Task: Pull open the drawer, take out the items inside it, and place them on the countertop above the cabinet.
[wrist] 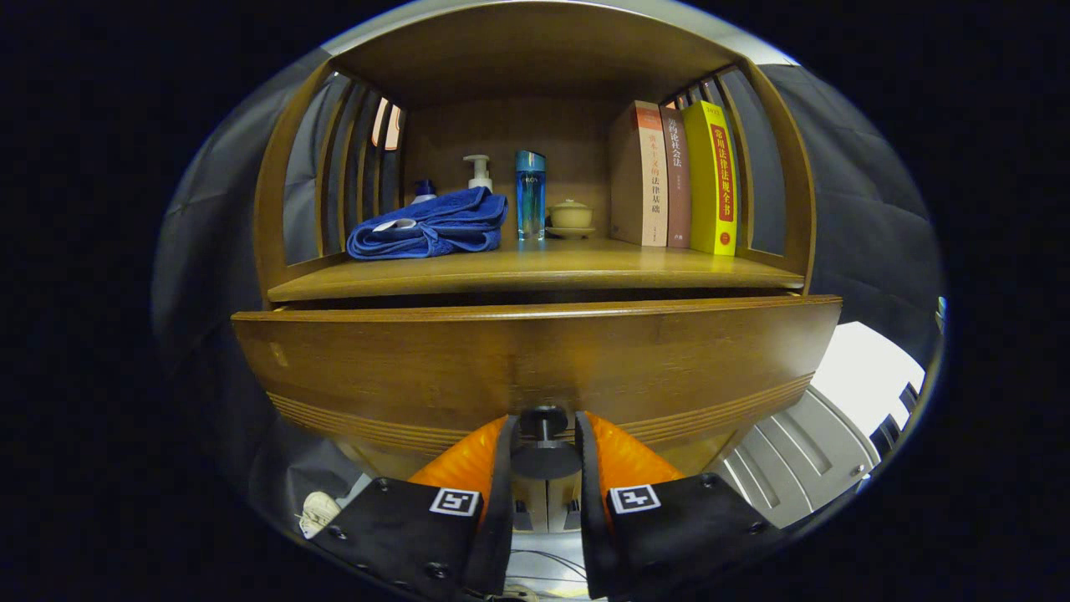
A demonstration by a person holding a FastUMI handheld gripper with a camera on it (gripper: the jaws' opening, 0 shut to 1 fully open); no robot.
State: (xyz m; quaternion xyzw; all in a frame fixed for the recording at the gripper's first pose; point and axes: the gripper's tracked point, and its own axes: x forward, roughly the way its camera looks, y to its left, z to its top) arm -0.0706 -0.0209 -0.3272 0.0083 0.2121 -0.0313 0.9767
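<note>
The gripper (543,435) has its fingers clamped on the drawer knob (543,422) of a barely opened drawer (535,359); an off-line pull could slip the small knob free.

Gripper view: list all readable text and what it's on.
"常用法律法规全书": yellow book, spine.
"法律基础": beige book, spine; its smaller line is blurred.
Brown book, spine: too blurred to read.
Blue bottle: print too small.
Hand-held gripper, shut on the drawer knob: square markers, no words.
</note>
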